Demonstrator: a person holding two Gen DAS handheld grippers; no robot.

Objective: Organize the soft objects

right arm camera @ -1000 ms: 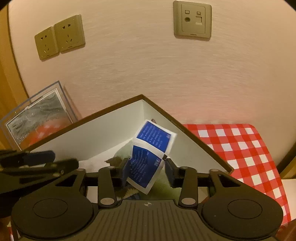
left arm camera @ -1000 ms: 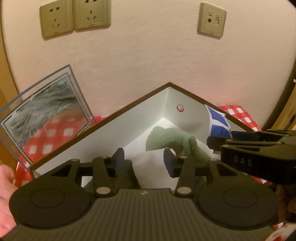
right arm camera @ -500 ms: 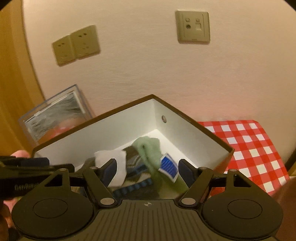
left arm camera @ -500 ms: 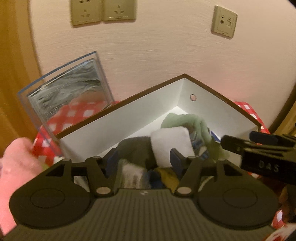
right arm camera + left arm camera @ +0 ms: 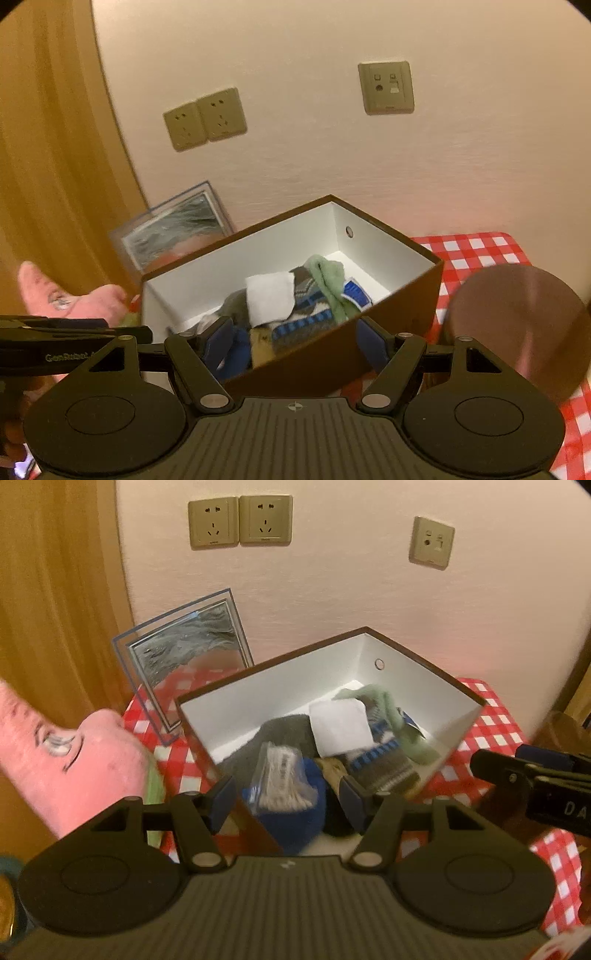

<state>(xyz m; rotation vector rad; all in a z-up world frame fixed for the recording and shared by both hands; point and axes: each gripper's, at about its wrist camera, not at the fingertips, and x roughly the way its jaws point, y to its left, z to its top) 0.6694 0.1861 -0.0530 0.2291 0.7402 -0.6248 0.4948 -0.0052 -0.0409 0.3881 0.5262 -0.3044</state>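
My left claw [image 5: 288,799] and right claw [image 5: 293,341] hang open and empty. At twelve o'clock the box [image 5: 236,705] holds the socks [image 5: 373,755] and white cloth [image 5: 340,731], gathered for tidiness.

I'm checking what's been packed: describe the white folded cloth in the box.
The white folded cloth is a soft, plain, roughly square pad, tilted on top of the pile inside the brown box. It leans on a grey item and a striped knit piece, beside a green cloth. No tool touches it.
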